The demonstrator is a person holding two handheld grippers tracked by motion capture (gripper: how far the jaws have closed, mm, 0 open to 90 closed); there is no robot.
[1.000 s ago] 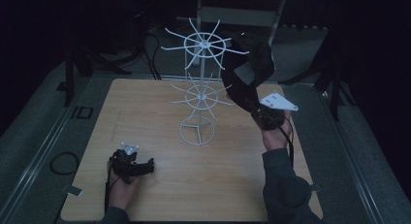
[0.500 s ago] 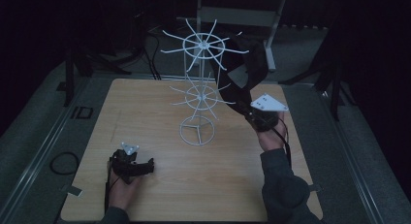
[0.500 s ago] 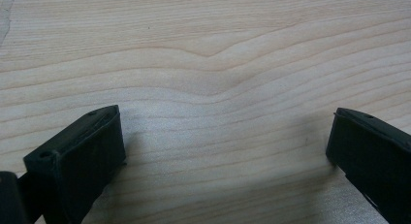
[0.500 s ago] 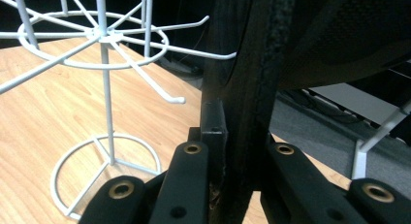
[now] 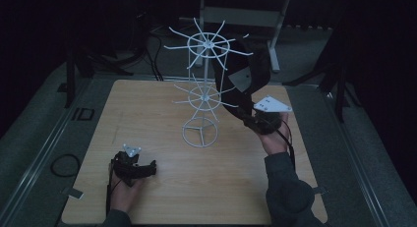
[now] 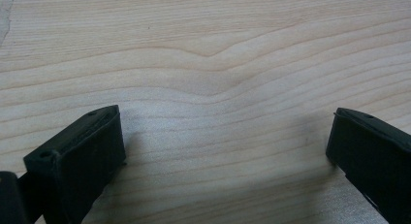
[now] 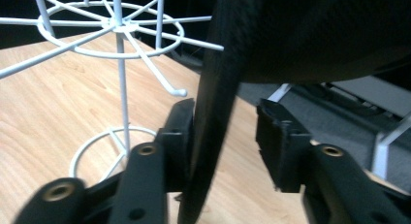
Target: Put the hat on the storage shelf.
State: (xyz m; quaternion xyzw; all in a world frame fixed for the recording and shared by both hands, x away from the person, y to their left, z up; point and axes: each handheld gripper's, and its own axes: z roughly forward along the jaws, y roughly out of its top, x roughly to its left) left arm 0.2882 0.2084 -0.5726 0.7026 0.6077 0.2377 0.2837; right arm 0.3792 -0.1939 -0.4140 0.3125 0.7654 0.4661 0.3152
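A white wire rack (image 5: 204, 89) with two rings of hooks stands mid-table. A black fabric item (image 5: 251, 65) with a grey patch hangs at the right side of its upper ring. My right gripper (image 5: 248, 119) reaches up to the item's lower end from the right. Its jaws have just been opening. In the right gripper view the item's black edge (image 7: 213, 136) runs between them, against the left jaw, with a gap to the right one; right gripper (image 7: 225, 122) open. My left gripper (image 5: 134, 167) rests on the table (image 6: 208, 49), left gripper (image 6: 225, 141) open on bare wood.
The wooden table (image 5: 147, 114) is bordered by grey floor on all sides. The rack's round base (image 5: 200, 133) stands between my hands. Its lower-ring hooks (image 7: 174, 90) stick out close to my right gripper. Dark stands and cables lie behind the table.
My right hand has shifted a little left toward the rack, and the black item's lower end has moved with it. The left hand has stayed still.
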